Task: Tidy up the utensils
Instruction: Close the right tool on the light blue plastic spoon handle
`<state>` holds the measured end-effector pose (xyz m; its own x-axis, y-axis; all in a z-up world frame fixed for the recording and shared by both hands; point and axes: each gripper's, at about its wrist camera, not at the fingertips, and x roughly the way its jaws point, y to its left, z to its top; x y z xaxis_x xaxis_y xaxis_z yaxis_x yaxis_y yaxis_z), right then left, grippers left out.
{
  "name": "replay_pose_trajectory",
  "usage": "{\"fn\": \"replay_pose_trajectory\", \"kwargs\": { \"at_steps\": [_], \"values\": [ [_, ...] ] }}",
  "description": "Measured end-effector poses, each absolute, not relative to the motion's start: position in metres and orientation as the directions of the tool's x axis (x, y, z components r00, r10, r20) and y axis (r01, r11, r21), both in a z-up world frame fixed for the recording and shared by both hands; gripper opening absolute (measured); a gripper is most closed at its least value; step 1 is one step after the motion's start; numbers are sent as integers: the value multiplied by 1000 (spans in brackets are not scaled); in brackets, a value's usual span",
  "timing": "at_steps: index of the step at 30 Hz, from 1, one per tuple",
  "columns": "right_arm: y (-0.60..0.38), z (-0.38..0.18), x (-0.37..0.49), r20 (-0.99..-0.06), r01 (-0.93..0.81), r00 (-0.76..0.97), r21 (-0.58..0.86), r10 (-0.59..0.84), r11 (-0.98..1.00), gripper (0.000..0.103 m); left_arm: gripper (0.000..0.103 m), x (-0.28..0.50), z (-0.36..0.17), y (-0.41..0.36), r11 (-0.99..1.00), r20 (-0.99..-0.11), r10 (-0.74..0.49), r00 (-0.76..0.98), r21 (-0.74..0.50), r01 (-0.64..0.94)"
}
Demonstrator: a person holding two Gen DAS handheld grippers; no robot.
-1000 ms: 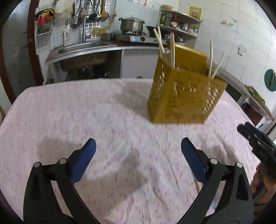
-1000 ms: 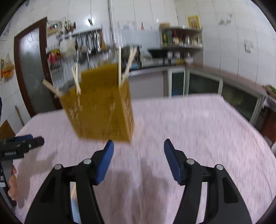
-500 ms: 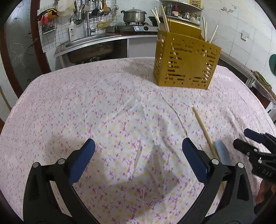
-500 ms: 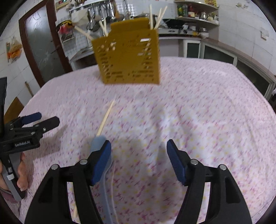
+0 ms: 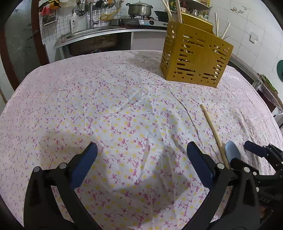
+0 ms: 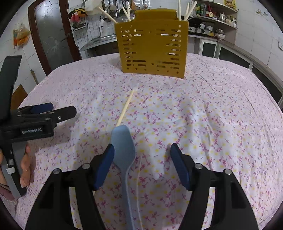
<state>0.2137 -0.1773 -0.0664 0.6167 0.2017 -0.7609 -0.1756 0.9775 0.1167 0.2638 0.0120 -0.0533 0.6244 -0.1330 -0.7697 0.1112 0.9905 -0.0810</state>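
Note:
A yellow slotted utensil holder (image 5: 194, 53) (image 6: 152, 49) stands upright at the far side of the floral tablecloth, with several pale chopsticks sticking out of it. One loose chopstick (image 5: 212, 131) (image 6: 125, 108) lies on the cloth. Just nearer than it lies a light blue spoon (image 5: 232, 150) (image 6: 123, 145), bowl toward the holder. My right gripper (image 6: 142, 148) (image 5: 245, 154) is open low over the spoon, whose bowl sits beside the left finger and whose handle runs back under the gripper. My left gripper (image 5: 141, 146) (image 6: 61, 108) is open over bare cloth, left of the spoon.
The tablecloth (image 5: 106, 106) covers a rounded table whose edges fall away left and right. Behind it are a sink counter (image 5: 92, 33), a stove with a pot (image 5: 139, 8), shelves (image 6: 212, 21) and a dark door (image 6: 51, 35). A person's hand (image 6: 26, 168) holds the left gripper.
Both grippers have tipped down and sunk toward the cloth. The loose chopstick and the blue spoon have come into view, and the right gripper now stands over the spoon.

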Motion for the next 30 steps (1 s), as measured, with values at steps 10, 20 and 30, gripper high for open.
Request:
{"fn": "replay_pose_trajectory", "kwargs": {
  "at_steps": [10, 20, 30],
  "values": [
    [-170, -64, 223, -770, -216, 595, 122, 230, 969, 29, 98, 263, -55, 5, 988, -773, -141, 618, -72, 134],
    [-166, -61, 216, -769, -229, 591, 128, 242, 965, 11, 97, 262, -52, 1, 987, -769, -142, 623, -59, 152],
    [-178, -58, 215, -746, -215, 601, 194, 286, 957, 5, 97, 260, -52, -1, 985, -769, -147, 622, -58, 162]
  ]
}}
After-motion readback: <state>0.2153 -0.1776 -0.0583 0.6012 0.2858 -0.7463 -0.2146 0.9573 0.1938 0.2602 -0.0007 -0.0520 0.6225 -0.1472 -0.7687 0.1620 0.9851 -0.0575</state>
